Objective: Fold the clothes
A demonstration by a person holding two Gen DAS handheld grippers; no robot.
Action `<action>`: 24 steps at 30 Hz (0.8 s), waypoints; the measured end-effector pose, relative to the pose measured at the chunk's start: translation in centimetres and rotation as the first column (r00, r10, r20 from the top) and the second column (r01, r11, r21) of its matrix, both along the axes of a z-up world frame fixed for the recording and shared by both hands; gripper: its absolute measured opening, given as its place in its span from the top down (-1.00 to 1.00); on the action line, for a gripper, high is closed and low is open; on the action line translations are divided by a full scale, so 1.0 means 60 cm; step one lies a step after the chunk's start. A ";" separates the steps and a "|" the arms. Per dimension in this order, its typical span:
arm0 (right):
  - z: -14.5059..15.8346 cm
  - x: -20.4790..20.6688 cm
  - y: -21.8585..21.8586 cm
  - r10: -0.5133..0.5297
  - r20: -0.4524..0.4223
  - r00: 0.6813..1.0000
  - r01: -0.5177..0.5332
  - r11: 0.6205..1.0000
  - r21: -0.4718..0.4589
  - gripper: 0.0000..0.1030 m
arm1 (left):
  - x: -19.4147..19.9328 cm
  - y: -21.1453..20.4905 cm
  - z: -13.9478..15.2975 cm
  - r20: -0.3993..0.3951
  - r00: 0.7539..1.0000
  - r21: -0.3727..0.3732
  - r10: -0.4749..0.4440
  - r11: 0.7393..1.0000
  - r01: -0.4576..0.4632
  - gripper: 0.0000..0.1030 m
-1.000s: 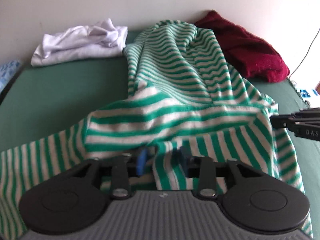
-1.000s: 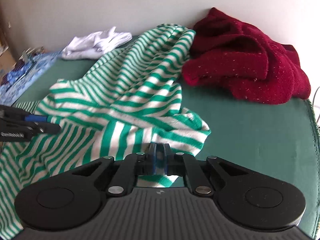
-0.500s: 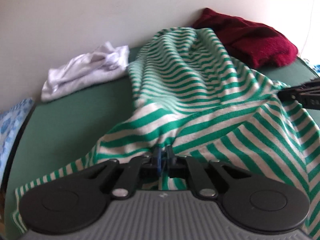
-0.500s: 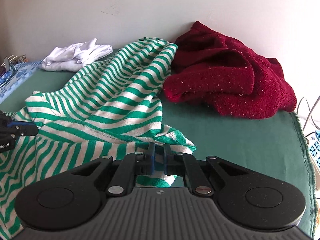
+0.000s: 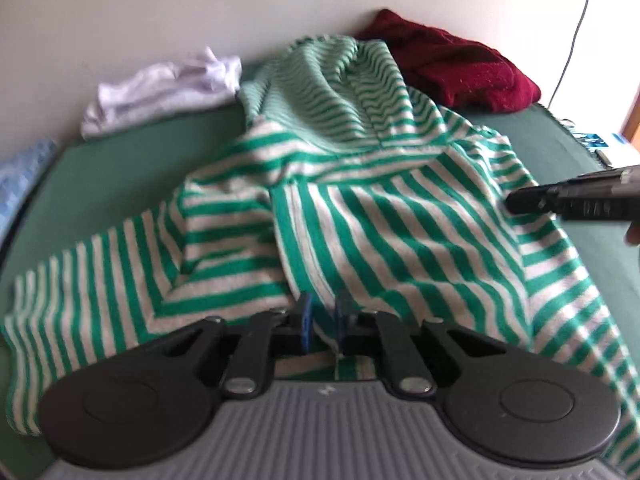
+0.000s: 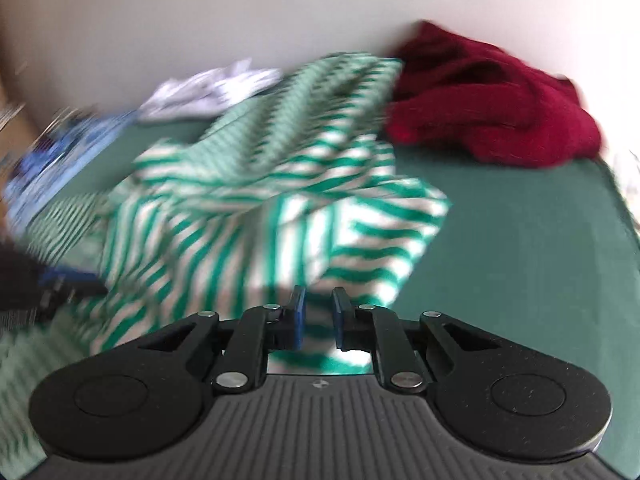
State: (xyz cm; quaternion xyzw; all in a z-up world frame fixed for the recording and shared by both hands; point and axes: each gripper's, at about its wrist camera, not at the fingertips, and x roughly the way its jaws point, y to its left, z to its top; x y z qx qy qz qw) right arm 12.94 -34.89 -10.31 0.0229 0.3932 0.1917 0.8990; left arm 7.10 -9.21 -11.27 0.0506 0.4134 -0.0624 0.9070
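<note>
A green-and-white striped garment (image 5: pixel 360 208) lies crumpled across the green table cover (image 5: pixel 120 168); it also shows in the right wrist view (image 6: pixel 248 216), blurred. My left gripper (image 5: pixel 323 320) has its jaws a little apart with striped cloth lying between the pads. My right gripper (image 6: pixel 317 318) is likewise a little apart at the garment's near edge, cloth between and under the pads. The right gripper's fingers (image 5: pixel 568 196) reach in over the garment's right side in the left wrist view. The left gripper's tip (image 6: pixel 60 284) shows at the left in the right wrist view.
A dark red sweater (image 5: pixel 452 68) is heaped at the back right against the wall, also in the right wrist view (image 6: pixel 492 100). A white garment (image 5: pixel 160 88) lies at the back left. Blue patterned cloth (image 5: pixel 20 172) lies past the table's left edge. A cable (image 5: pixel 572 36) hangs at the right.
Both grippers were shut on the striped cloth half a second ago; both jaws have now parted slightly. The garment has dropped and spread lower on the table. The right view is blurred by motion.
</note>
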 end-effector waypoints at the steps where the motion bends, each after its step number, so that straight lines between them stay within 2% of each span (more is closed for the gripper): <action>1: 0.007 -0.002 0.001 0.004 -0.018 1.000 -0.004 1.000 0.019 0.72 | -0.005 0.001 0.003 0.000 1.000 0.001 0.008 1.000 -0.008 0.94; 2: 0.014 -0.004 0.002 0.013 -0.037 0.999 -0.011 0.999 0.039 0.60 | -0.011 0.003 0.007 0.000 1.000 0.002 0.017 1.000 -0.017 1.00; 3: 0.023 -0.016 0.003 0.048 -0.038 0.998 -0.045 0.996 0.079 0.57 | -0.016 0.004 0.010 0.001 1.000 0.002 0.025 1.000 -0.025 1.00; 5: 0.028 -0.040 0.007 0.157 -0.045 0.986 -0.149 0.978 0.147 0.24 | -0.027 0.006 0.017 0.001 0.999 0.004 0.041 0.999 -0.041 1.00; 7: 0.013 -0.053 0.019 0.187 -0.067 0.980 -0.180 0.979 0.097 0.29 | -0.038 0.009 0.024 0.002 0.998 0.005 0.058 0.998 -0.058 1.00; 8: 0.007 -0.058 0.023 0.179 -0.035 0.983 -0.177 0.982 0.068 0.48 | -0.043 0.010 0.027 0.002 0.998 0.006 0.066 0.998 -0.066 0.98; 9: 0.005 -0.058 0.023 0.162 -0.012 0.987 -0.161 0.986 0.043 0.55 | -0.048 0.012 0.031 0.002 0.997 0.007 0.075 0.997 -0.075 0.95; 10: 0.010 -0.053 0.019 0.137 -0.019 0.990 -0.135 0.989 0.062 0.68 | -0.054 0.013 0.034 0.003 0.997 0.008 0.083 0.997 -0.083 0.90; 12: 0.019 -0.043 0.012 0.084 -0.042 0.996 -0.079 0.991 0.109 0.65 | -0.070 0.008 0.043 0.012 0.997 -0.018 0.076 0.997 -0.075 0.90; 15: 0.052 -0.025 0.018 0.117 -0.012 0.993 -0.114 0.982 0.152 0.64 | -0.110 -0.020 0.050 0.024 1.000 -0.104 0.014 0.994 -0.012 0.78; 18: 0.086 -0.003 0.060 0.169 0.014 0.986 -0.169 0.984 0.062 0.58 | -0.128 -0.053 0.044 0.048 0.997 -0.167 -0.061 0.984 0.068 0.76; 21: 0.104 0.018 0.113 0.238 0.005 0.971 -0.238 0.971 0.038 0.55 | -0.109 -0.084 0.036 0.056 0.992 -0.210 -0.111 0.970 0.120 0.74; 22: 0.104 0.024 0.128 0.263 -0.013 0.965 -0.262 0.964 0.044 0.55 | -0.099 -0.094 0.029 0.059 0.992 -0.181 -0.111 0.976 0.120 0.63; 24: 0.097 0.041 0.161 0.311 -0.061 0.948 -0.309 0.950 0.050 0.50 | -0.081 -0.109 0.010 0.039 0.994 -0.123 -0.103 0.987 0.107 0.71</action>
